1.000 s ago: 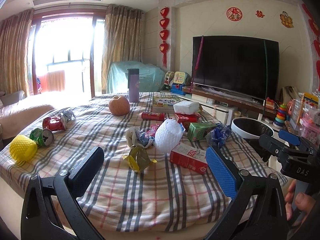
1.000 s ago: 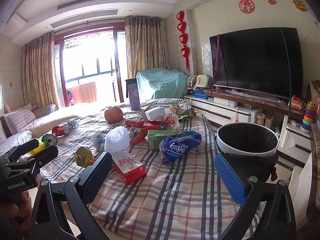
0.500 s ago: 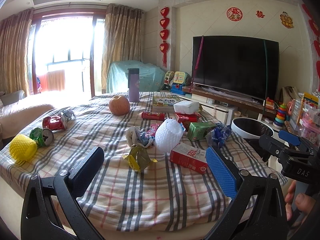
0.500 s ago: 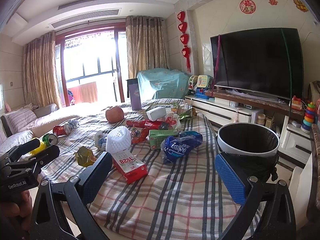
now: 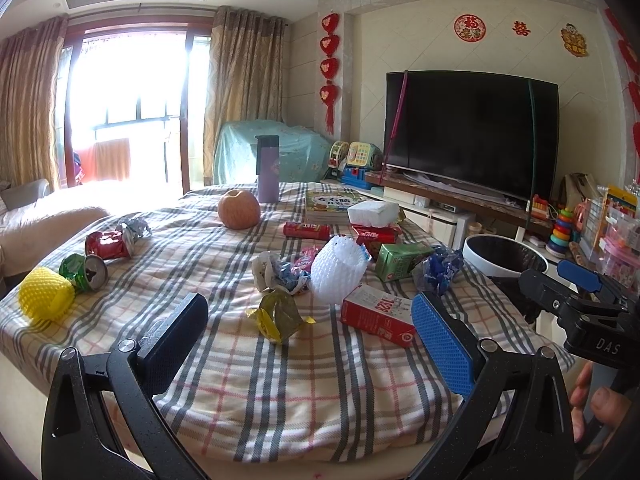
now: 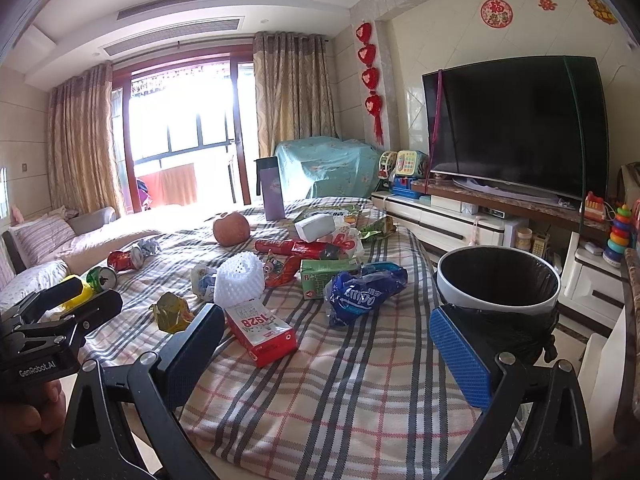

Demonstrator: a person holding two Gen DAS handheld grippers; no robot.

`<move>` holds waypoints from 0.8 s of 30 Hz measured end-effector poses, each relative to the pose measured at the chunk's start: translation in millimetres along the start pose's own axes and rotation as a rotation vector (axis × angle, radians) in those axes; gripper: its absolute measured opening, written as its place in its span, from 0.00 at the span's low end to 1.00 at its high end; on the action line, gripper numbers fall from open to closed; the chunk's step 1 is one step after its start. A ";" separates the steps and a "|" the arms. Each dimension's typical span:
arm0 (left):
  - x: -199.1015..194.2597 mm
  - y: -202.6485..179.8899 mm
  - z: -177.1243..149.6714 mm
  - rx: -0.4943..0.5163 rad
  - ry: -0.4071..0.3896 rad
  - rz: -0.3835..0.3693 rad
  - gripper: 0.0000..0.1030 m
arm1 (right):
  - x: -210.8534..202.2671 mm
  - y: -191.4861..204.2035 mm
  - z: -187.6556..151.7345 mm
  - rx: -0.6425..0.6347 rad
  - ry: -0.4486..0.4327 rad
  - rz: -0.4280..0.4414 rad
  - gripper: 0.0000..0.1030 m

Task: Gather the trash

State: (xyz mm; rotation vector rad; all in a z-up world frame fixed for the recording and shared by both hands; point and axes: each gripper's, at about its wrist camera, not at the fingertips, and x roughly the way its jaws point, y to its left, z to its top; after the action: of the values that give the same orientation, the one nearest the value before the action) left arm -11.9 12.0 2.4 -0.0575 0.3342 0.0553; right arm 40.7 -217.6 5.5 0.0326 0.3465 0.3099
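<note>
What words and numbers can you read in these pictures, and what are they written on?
"1928": red and white carton on the plaid cloth.
"GenRobot.AI": left gripper body, seen from the right wrist.
"DAS": right gripper body, seen from the left wrist.
"福": round red wall sticker.
"囍": red paper cutout.
Too blurred to read: blue wrapper, green carton, picture book.

Left wrist cam sits low at the near edge of the plaid-covered table (image 5: pixel 280 392), facing across it toward the window (image 5: pixel 128 108) at 11 o'clock; TV (image 5: pixel 472 132) at 2 o'clock. Right wrist cam sits beside it, further right, same heading, with the trash bin (image 6: pixel 496 280) close at 3 o'clock. Both share the tabletop litter, e.g. the red carton (image 5: pixel 378 314) (image 6: pixel 262 332), plus window and TV. Each cam catches the other gripper at frame edge: right gripper (image 5: pixel 576 304) at 3 o'clock, left gripper (image 6: pixel 60 312) at 9 o'clock.
</note>
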 end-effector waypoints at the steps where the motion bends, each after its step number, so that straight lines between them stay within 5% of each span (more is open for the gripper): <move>1: -0.2 0.3 -0.4 0.001 0.000 -0.001 1.00 | 0.2 -0.1 0.0 0.000 0.001 0.002 1.00; 17: 10.0 9.0 -0.7 -0.014 0.048 0.011 1.00 | 13.1 4.1 -4.8 -0.013 0.059 0.065 1.00; 24: 37.3 29.4 -5.3 -0.027 0.156 0.029 1.00 | 40.4 18.8 -9.5 -0.071 0.152 0.137 1.00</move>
State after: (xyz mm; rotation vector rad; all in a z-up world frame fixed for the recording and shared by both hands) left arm 19.7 42.6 -16.2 -0.0841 0.4901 0.0841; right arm 68.1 -187.6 -15.1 -0.0376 0.4853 0.4617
